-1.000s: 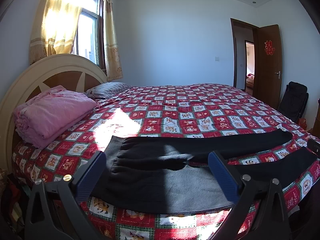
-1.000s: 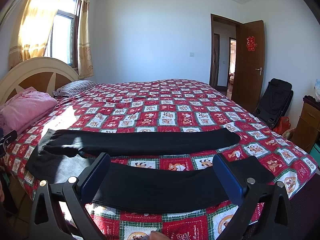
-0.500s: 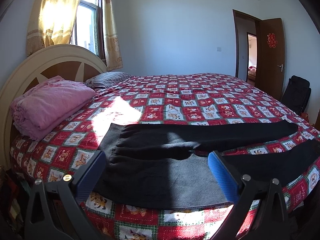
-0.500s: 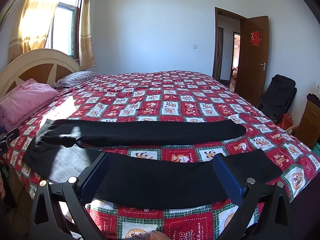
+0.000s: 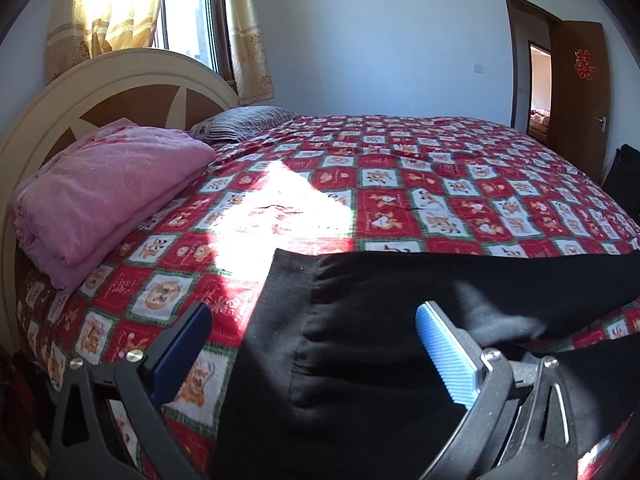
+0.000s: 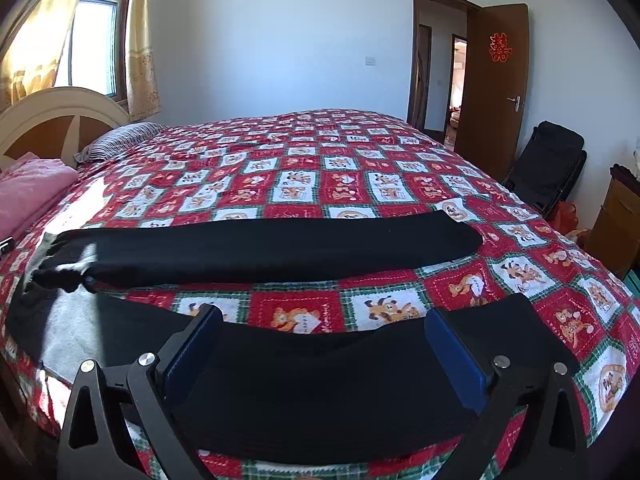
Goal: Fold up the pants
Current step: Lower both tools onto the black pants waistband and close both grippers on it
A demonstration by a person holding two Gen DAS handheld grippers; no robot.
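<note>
Black pants (image 6: 280, 248) lie spread flat on the red patterned bed cover, waistband at the left, two legs running right. In the left wrist view the waist part (image 5: 360, 320) fills the lower middle. My left gripper (image 5: 312, 340) is open, low over the waistband, with the band's left edge between its fingers. My right gripper (image 6: 324, 344) is open, low over the near leg (image 6: 340, 380). The far leg lies flat beyond it. Neither gripper holds cloth.
A folded pink blanket (image 5: 100, 196) and a striped pillow (image 5: 244, 124) lie by the headboard (image 5: 80, 100) at the left. An open door (image 6: 496, 84), a black chair (image 6: 552, 168) and a wooden cabinet (image 6: 616, 224) stand at the right. The bed's near edge runs under the grippers.
Both grippers have moved forward and down toward the pants. The left one has also swung left toward the waistband. Both stay open.
</note>
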